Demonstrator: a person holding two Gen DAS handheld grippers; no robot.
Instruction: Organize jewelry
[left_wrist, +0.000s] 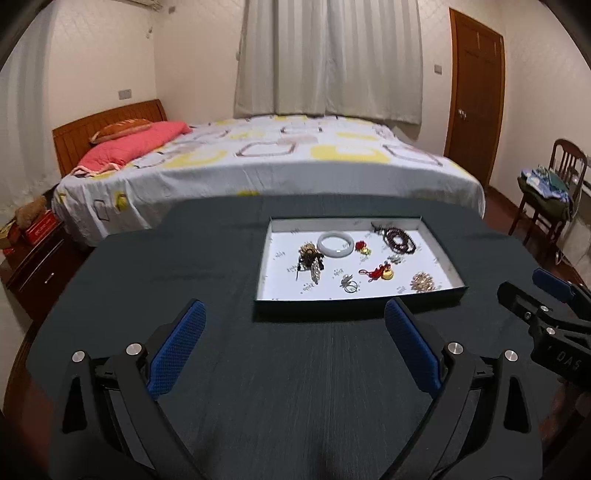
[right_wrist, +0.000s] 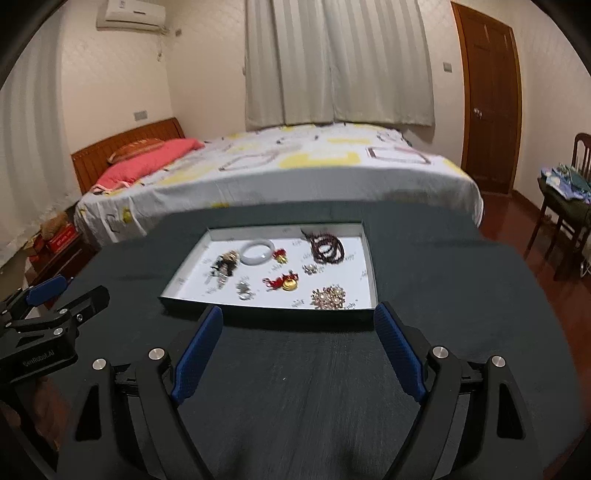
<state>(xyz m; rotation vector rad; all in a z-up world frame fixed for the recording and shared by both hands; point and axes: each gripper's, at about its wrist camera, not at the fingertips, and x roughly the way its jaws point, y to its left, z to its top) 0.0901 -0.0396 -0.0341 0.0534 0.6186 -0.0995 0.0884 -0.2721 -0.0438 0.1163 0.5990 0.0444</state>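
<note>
Jewelry all lying in the tray (left_wrist: 448, 267), both grippers empty and held short of it

Every piece shows inside the tray: a pale bangle (left_wrist: 335, 244) toward its far side, dark bead strands (left_wrist: 399, 239) at its far right corner, a gold brooch (left_wrist: 422, 282) near its front right, a red-corded gold charm (left_wrist: 380, 273) and a small ring (left_wrist: 351, 286) near its middle front, a dark clustered piece (left_wrist: 309, 260) on its left; they lie loose and unsorted, so whether sorting is finished or barely begun I cannot tell. The left gripper (left_wrist: 293, 325) and right gripper (right_wrist: 297, 325) hover just in front of the tray, jaws spread wide, nothing between them. The tray sits on a dark cloth-covered table (left_wrist: 147, 280); beyond the tray stand a bed (left_wrist: 258, 166), curtains (left_wrist: 328, 59) and a wooden door (left_wrist: 474, 92)
</note>
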